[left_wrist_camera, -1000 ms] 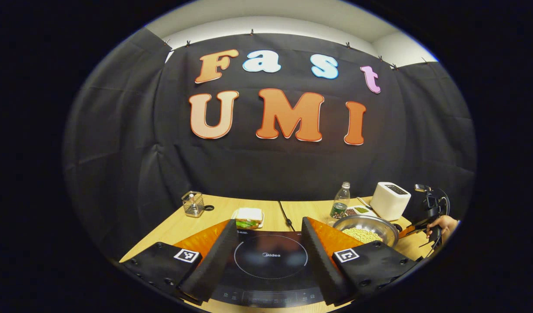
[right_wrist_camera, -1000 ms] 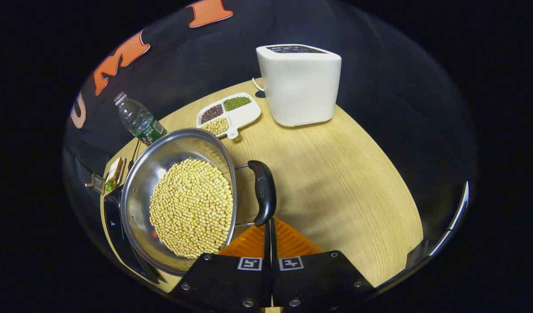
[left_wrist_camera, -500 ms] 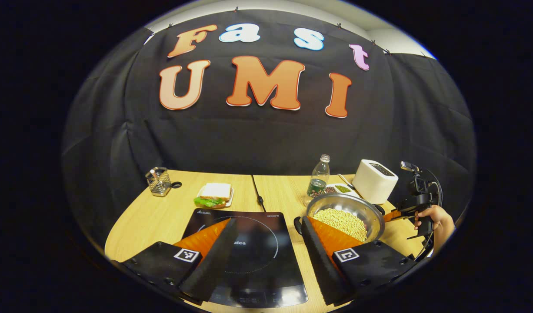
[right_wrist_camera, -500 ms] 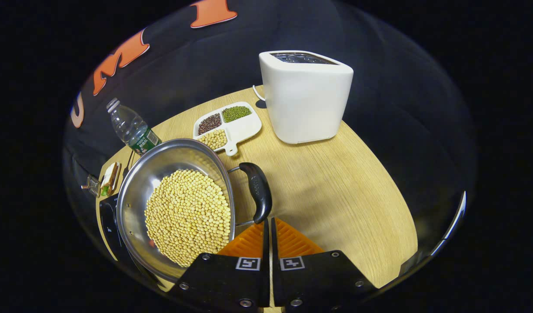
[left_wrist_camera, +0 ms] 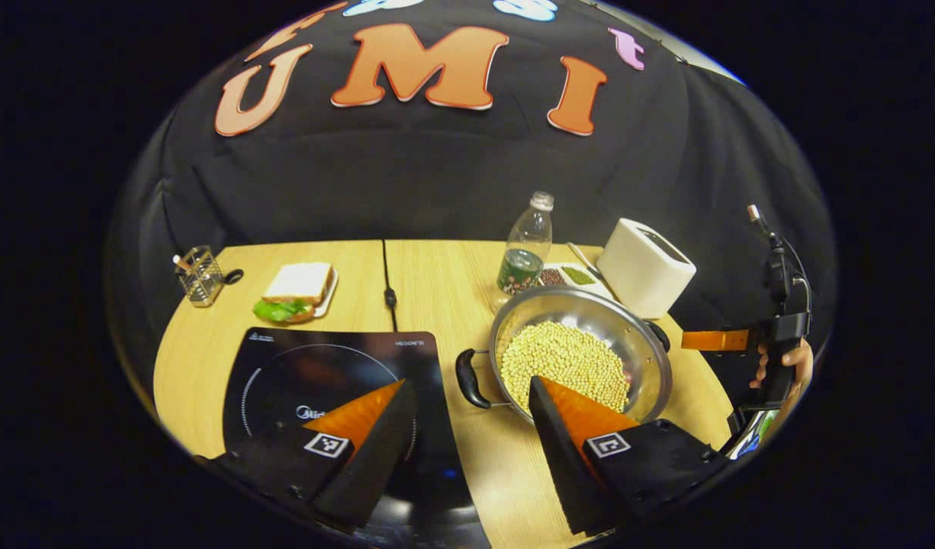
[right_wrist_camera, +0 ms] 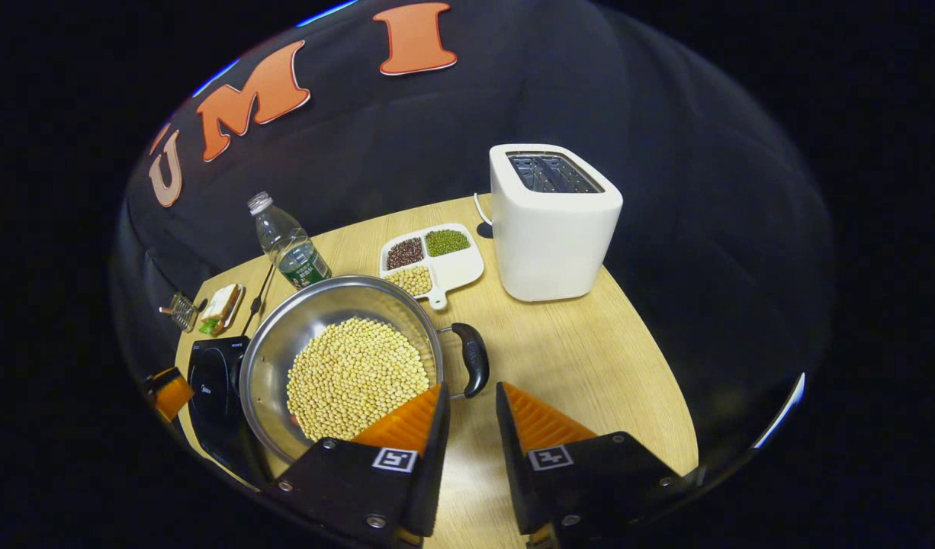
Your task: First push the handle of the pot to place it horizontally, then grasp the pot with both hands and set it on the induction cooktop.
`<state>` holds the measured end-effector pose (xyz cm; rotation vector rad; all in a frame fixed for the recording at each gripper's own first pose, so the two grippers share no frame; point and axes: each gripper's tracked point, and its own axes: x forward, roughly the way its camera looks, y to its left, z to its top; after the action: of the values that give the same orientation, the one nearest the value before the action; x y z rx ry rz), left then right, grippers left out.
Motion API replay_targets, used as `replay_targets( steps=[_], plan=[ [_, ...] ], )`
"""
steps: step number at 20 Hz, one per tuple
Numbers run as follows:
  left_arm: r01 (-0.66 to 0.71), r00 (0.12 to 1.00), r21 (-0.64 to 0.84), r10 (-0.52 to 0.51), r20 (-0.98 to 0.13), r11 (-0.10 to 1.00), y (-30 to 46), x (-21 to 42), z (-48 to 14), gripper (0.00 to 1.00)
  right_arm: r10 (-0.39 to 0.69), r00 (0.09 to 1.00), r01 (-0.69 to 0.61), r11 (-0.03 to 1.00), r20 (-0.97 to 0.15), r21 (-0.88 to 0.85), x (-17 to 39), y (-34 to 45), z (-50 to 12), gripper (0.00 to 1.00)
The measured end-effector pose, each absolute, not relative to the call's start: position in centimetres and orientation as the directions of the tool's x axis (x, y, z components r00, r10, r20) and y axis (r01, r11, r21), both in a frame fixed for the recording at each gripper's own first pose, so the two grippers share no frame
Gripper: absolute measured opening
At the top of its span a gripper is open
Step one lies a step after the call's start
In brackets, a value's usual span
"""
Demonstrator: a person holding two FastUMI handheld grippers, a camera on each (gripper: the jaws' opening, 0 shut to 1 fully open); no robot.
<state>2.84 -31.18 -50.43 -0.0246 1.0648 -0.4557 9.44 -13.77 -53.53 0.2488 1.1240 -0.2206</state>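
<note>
The left gripper (left_wrist_camera: 467, 396) fingers are gaping wide, holding nothing, low in the frame. The right gripper (right_wrist_camera: 471, 404) fingers are parted a little, holding nothing. The pot (right_wrist_camera: 284, 358) of beans is sitting mid-frame on the tabletop (right_wrist_camera: 589, 358), beside the induction cooktop (left_wrist_camera: 284, 366) at lower left.

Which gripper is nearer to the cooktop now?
Left. The left gripper hangs open over the cooktop, one finger above the glass. The right gripper is open beyond the pot, at its far handle.
</note>
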Motion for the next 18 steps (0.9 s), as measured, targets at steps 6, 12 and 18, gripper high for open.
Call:
replay_targets(
  steps=[6, 12, 18],
  plan=[
    [0.346, 0.315, -0.236, -0.349, -0.883, 0.908, -33.6, 3.3, -55.7, 0.97, -0.034, 0.405, 0.269, 0.96, -0.914, 0.083, 11.0, -13.4, -55.5, 0.72],
    [0.318, 0.333, -0.204, -0.311, -0.89, 0.926, -34.4, 4.4, -59.7, 0.94, -0.078, 0.36, 0.233, 0.972, -0.93, 0.009, 11.5, -13.8, -59.4, 0.84],
    [0.339, 0.356, -0.183, -0.306, -0.883, 0.923, -35.7, 4.9, -60.6, 0.92, -0.105, 0.36, 0.222, 0.975, -0.927, -0.024, 12.1, -13.9, -60.6, 0.87]
  ],
)
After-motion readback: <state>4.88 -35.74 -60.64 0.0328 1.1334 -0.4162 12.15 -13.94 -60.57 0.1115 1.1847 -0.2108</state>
